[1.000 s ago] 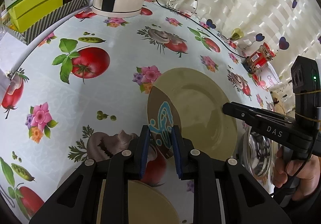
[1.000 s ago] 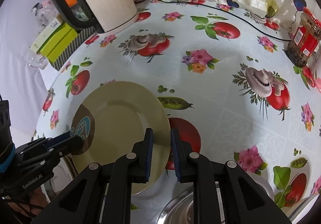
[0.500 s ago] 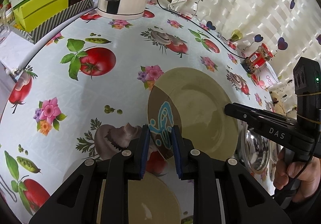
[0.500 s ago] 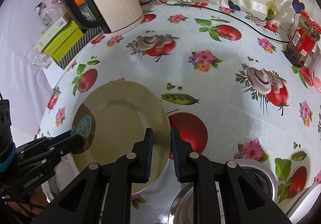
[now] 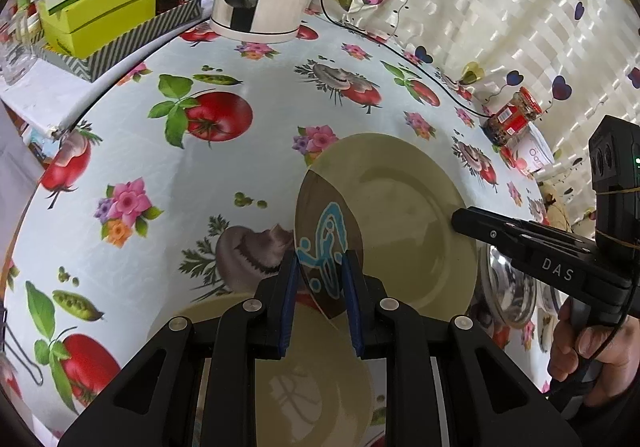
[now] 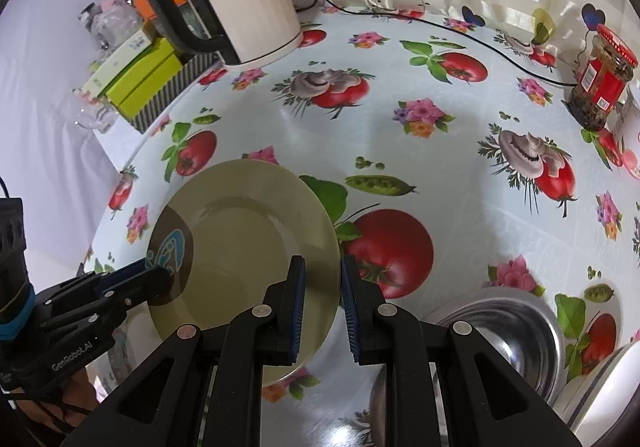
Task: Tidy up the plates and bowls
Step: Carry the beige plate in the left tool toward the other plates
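Left gripper (image 5: pixel 320 279) and right gripper (image 6: pixel 322 289), each pinching opposite rims of one plate (image 6: pixel 248 247), carried level between them above the table (image 6: pixel 420 151) (a second plate (image 5: pixel 308 375) lies directly below, nearer the left).

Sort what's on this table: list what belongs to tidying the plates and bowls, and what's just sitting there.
Job: held plate, left gripper, right gripper, second plate, steel bowl.
Lying about: kettle, jar, green boxes.
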Demonstrator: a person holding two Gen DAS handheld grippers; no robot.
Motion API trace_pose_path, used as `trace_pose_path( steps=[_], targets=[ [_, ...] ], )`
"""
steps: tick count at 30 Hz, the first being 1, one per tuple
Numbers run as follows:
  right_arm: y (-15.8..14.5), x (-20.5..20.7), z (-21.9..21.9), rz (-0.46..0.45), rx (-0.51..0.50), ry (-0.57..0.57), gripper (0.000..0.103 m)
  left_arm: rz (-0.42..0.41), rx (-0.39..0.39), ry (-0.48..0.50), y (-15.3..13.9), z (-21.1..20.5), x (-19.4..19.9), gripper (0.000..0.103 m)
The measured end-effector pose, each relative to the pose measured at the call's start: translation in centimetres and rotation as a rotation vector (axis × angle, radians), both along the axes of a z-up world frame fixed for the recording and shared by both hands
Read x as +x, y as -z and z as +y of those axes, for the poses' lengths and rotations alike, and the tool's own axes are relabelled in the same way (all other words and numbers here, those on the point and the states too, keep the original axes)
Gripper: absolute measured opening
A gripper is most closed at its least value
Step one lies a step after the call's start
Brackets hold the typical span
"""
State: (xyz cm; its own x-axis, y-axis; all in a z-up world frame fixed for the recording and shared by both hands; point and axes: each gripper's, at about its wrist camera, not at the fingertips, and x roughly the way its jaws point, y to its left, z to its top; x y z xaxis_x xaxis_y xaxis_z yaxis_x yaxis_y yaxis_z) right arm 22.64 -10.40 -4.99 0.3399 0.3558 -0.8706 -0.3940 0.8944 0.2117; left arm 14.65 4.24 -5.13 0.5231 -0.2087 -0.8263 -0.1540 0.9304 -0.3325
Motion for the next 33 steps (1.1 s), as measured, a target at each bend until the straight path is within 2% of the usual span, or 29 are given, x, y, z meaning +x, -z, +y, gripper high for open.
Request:
trace_pose_path(
  steps=[15, 33],
  targets=[
    [-0.6, -3.4, 1.5, -0.003, 0.003, -0.022, 0.018, -0.003, 0.012, -0.020, -0.6, 1.1, -3.7, 0.022],
    [0.2, -7.0, 3.7, 0.014, -0.004, -0.052, 0.018, 0.001, 0.026, -0.050, -0.3, 3.0, -7.5, 0.022]
  ],
)
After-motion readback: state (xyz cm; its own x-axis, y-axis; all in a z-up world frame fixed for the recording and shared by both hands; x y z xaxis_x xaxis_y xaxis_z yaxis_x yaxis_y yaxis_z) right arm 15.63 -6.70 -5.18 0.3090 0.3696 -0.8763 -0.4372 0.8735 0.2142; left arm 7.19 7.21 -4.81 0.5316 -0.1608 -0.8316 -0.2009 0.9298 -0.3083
